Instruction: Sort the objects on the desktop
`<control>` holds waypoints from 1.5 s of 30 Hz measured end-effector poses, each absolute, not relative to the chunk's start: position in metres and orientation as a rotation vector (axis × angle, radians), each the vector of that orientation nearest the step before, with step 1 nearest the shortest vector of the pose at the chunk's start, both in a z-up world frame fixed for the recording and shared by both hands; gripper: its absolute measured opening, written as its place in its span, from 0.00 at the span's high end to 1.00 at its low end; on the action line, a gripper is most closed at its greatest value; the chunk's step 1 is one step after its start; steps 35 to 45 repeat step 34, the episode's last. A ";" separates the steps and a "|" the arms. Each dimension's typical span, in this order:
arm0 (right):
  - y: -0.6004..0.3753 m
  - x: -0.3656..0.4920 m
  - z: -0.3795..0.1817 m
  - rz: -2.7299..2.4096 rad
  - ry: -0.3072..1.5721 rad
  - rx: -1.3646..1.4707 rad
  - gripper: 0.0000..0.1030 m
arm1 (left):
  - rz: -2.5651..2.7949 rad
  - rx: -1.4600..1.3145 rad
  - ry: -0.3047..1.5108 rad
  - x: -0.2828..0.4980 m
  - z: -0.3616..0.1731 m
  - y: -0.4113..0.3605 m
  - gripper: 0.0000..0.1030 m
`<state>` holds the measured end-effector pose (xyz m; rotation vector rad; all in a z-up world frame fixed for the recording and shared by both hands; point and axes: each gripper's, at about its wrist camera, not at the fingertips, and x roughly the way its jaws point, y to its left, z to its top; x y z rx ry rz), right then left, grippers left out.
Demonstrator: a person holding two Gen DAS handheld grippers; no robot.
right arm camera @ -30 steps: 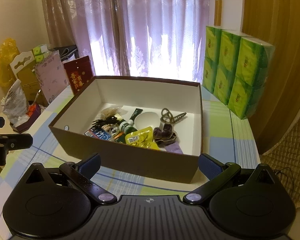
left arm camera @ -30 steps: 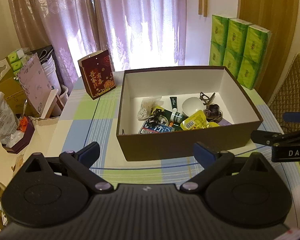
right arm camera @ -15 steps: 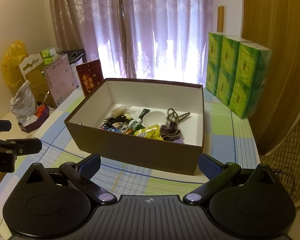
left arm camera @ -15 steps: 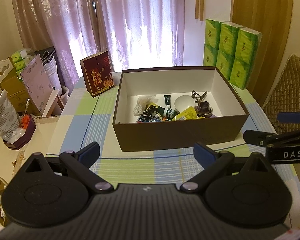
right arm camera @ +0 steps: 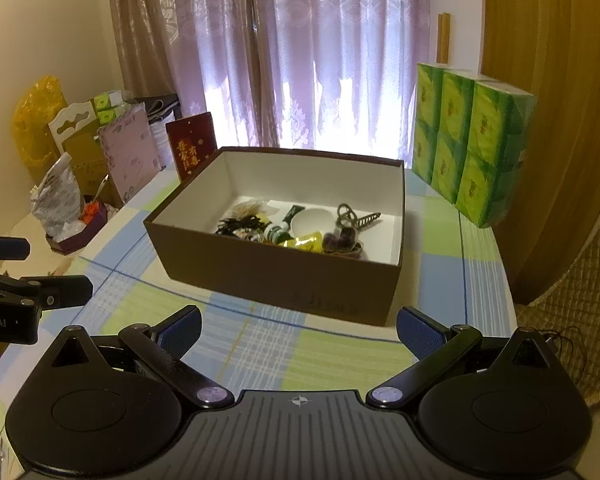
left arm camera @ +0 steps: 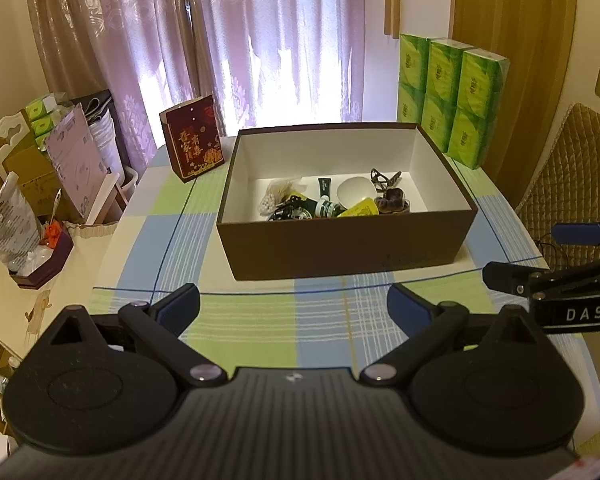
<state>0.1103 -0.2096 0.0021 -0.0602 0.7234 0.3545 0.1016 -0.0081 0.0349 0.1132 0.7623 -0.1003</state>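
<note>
Checked tablecloth (left arm camera: 260, 320) bears the box (left arm camera: 340, 248) beyond both spread fingers (left arm camera: 180, 304).

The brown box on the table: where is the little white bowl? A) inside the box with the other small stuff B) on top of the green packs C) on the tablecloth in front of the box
A: the white bowl sits on the floor of the brown box, among the tube, keys and other small things.

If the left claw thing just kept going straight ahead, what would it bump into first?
Most likely the near wall of the brown box. The left gripper, jaws open and empty, points at it across bare tablecloth. If it runs high, it might clear the rim instead; depth is unclear.
</note>
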 end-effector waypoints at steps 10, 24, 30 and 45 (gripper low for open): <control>-0.217 0.089 -0.003 0.376 0.726 -0.069 0.02 | -0.082 0.109 0.765 0.079 0.032 -0.015 0.04; -0.228 0.065 -0.005 0.397 0.726 -0.067 0.02 | -0.060 0.103 0.771 0.052 0.029 -0.025 0.04; -0.231 0.059 -0.011 0.407 0.740 -0.067 0.02 | -0.048 0.096 0.777 0.046 0.025 -0.028 0.04; -0.229 0.057 -0.012 0.413 0.741 -0.069 0.02 | -0.054 0.097 0.780 0.045 0.025 -0.028 0.04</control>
